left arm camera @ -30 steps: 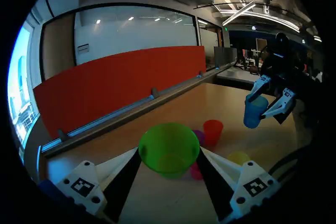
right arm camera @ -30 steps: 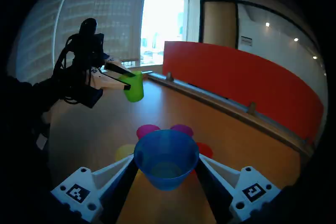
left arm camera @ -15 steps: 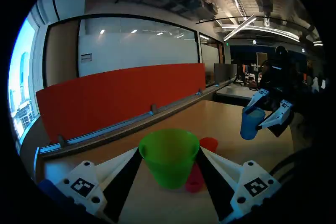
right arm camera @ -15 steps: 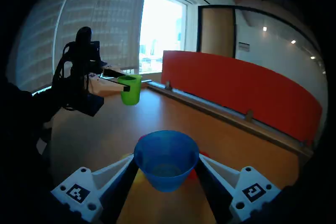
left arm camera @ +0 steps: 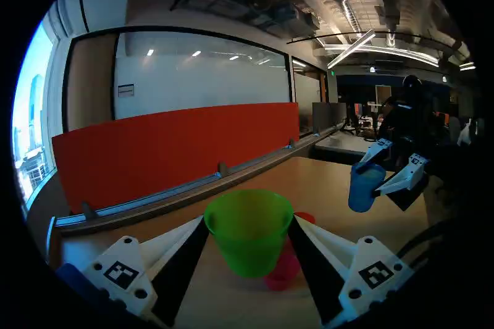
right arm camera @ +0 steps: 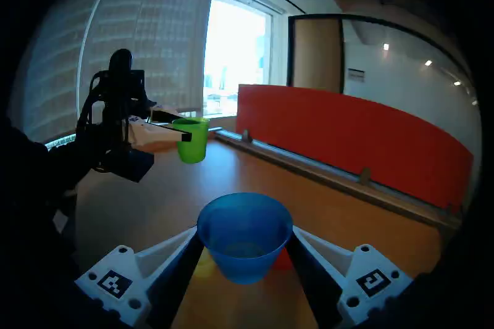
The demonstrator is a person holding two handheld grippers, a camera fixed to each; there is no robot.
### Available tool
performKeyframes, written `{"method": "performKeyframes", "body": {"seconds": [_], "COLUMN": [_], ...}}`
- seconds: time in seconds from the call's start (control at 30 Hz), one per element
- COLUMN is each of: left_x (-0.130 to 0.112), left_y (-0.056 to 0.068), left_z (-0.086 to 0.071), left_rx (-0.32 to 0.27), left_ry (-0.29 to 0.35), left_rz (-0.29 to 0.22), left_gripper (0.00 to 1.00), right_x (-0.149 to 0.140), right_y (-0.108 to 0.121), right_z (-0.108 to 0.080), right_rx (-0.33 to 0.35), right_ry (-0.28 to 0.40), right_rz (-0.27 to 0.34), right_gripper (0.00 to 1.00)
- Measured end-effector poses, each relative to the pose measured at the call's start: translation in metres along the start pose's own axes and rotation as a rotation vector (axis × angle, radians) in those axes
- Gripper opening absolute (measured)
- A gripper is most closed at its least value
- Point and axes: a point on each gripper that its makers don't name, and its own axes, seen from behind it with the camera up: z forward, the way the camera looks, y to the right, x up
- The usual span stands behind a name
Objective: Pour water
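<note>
Left side: my left tool (left arm camera: 250,237) clamps the green cup (left arm camera: 249,230) between both fingers, upright, rim level, raised above the table (left arm camera: 321,174). A pink cup (left arm camera: 281,273) and a red cup (left arm camera: 304,216) stand on the table below it.

Right side: my right tool (right arm camera: 245,244) clamps the blue cup (right arm camera: 244,236), likewise upright and off the table. Something pale lies at its bottom, possibly water; I cannot confirm it.

The held cups are well apart, at similar height. The blue one lies ahead and to the right of my left tool.

Judgement: pouring requires one rim brought over the other and that cup's upright axis tipped. Neither is tipped yet, and I cannot tell which cup receives.
</note>
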Motion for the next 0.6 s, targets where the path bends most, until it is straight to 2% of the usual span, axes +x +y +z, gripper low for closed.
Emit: {"method": "performKeyframes", "body": {"seconds": [0.6], "left_x": [0.0], "left_y": [0.001], "left_z": [-0.002], "left_rx": [-0.002], "left_ry": [-0.001], "left_rz": [-0.002], "left_gripper": [0.88], "right_x": [0.039], "right_y": [-0.001], "right_z": [0.007], "right_rx": [-0.007], "right_ry": [0.144], "right_rz": [0.01], "right_gripper": [0.9]}}
